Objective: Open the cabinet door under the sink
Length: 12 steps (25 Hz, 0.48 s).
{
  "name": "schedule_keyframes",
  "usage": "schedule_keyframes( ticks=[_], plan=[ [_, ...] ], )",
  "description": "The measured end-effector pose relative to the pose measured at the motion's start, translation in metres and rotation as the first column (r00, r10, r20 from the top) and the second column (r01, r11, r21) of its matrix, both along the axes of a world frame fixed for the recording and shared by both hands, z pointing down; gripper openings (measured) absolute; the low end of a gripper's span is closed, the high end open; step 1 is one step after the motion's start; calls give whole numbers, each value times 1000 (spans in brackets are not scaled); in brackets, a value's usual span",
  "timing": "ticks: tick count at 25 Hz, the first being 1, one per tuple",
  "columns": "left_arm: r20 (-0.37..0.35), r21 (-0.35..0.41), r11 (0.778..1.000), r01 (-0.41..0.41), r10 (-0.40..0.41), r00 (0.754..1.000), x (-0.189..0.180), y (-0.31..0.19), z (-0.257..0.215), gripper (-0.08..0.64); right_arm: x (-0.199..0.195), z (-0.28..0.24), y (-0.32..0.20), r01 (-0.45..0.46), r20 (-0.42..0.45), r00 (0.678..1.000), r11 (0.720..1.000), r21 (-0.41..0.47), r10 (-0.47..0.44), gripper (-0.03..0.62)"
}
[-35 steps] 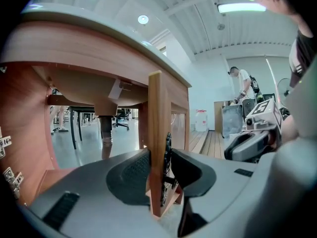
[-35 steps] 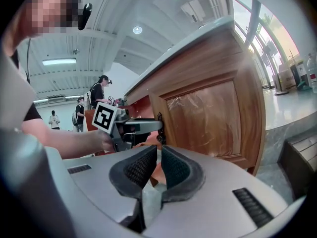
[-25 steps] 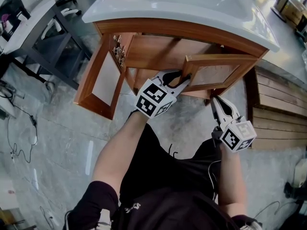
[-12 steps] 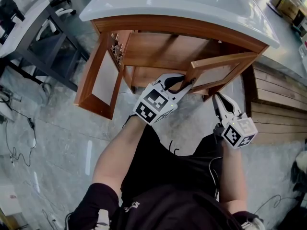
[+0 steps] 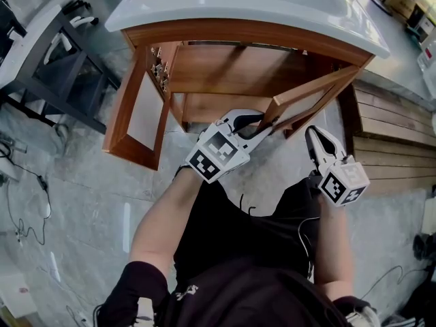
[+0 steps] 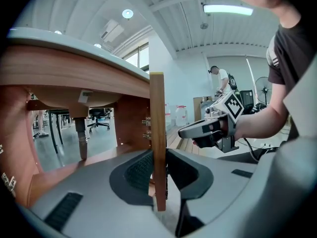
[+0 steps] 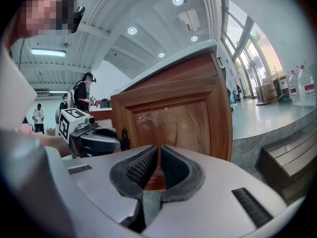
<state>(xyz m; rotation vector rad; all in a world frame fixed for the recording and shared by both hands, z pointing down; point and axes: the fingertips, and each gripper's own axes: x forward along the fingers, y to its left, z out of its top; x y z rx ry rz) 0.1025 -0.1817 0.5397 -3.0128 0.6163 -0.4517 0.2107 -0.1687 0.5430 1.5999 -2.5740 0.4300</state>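
Black short-sleeved shirt (image 5: pixel 231 251); pale grey left gripper (image 5: pixel 264 120) and right gripper (image 5: pixel 315 133) (dark ribbed pads (image 6: pixel 136 172)), each with a black-and-white marker cube (image 5: pixel 218 154).

Loses the sink (image 5: pixel 259 5) above the cabinet (image 5: pixel 245 36) to the head view's top edge. Shows the cabinet's right door (image 6: pixel 157 133) edge-on only in the left gripper view, both faces unseen. Hides that door's foot behind the right gripper (image 7: pixel 159 152). Cannot tell the small figures (image 7: pixel 85 90) left of the cabinet.

The brown wooden cabinet door (image 5: pixel 308 99), pale-panelled, hangs upright and partly swung open, its free edge between the jaws of the left gripper (image 5: pixel 267 120), which have just been closing on it
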Motion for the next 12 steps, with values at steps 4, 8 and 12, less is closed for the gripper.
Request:
schedule_keyframes(
  ticks=[4, 8, 12],
  plan=[
    [12, -6, 999, -53, 53, 999, 5, 13, 0, 89, -1, -5, 2, -7, -7, 1000, 1000, 5, 7, 34],
    [-6, -20, 997, -77, 77, 997, 10, 22, 0, 87, 0, -5, 6, -17, -12, 1000, 1000, 6, 17, 34],
    [-21, -32, 994, -106, 105, 994, 14, 30, 0, 87, 4, -3, 9, -28, -14, 1000, 1000, 1, 28, 34]
  ],
)
